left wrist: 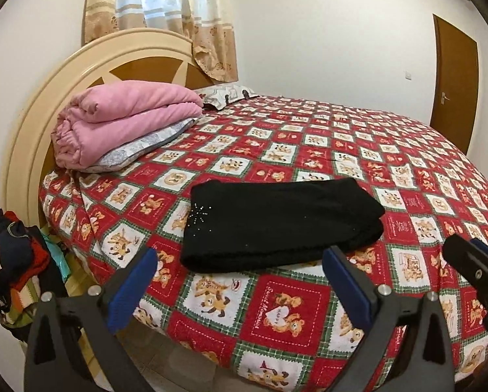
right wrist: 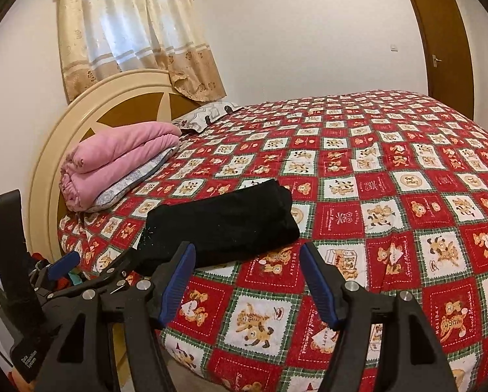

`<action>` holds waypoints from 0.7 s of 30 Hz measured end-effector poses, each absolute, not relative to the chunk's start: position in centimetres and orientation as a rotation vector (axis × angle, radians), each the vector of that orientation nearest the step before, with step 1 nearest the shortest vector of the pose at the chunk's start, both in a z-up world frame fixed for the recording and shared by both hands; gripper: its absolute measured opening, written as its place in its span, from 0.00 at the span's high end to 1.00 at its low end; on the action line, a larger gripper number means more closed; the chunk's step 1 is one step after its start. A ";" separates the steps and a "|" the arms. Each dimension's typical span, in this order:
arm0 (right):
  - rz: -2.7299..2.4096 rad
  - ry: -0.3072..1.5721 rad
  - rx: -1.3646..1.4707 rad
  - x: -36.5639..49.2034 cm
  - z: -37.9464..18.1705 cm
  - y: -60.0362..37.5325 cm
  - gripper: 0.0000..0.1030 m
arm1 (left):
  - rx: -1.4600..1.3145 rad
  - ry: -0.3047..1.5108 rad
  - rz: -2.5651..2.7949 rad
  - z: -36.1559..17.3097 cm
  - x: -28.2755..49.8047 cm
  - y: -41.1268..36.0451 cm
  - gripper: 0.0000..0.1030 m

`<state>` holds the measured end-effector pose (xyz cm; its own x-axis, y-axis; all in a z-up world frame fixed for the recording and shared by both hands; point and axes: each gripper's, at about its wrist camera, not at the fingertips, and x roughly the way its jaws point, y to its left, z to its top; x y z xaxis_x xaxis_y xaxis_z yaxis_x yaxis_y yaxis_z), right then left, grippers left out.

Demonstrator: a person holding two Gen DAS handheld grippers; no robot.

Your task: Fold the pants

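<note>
Black pants point(left wrist: 281, 225) folded into a compact rectangle, lying flat on the bear-print bedspread point(left wrist: 407, 170) close to the near edge of the bed, small studs showing on the left corner. Left gripper point(left wrist: 237, 272) held just off that near edge, jaws spread wide, nothing between them. Right gripper point(right wrist: 247, 271) likewise wide apart and holding nothing, hovering beside the pants' near-right corner. Broad bare bedspread to the right and beyond the pants. Folded pink blanket point(left wrist: 126, 124) stacked on a pillow by the headboard point(left wrist: 25, 150), well apart from the pants. Clothes pile point(left wrist: 12, 261) off the bed's left edge.
</note>
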<state>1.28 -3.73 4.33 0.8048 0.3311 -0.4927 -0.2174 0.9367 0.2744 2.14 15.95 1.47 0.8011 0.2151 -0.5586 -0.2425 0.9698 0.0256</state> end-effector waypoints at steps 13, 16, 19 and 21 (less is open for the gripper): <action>0.289 0.552 0.207 1.2 4.4 -3.6 0.34 | -0.026 0.585 0.232 1.4 2.2 15.6 0.00; 0.288 0.550 0.205 1.1 4.4 -3.6 0.34 | -0.025 0.572 0.245 1.5 2.0 15.5 0.00; 0.288 0.549 0.201 1.2 4.4 -3.6 0.34 | -0.023 0.576 0.247 1.7 2.2 15.6 0.00; 0.288 0.549 0.200 1.2 4.3 -3.7 0.34 | -0.030 0.576 0.248 1.7 2.1 15.7 0.00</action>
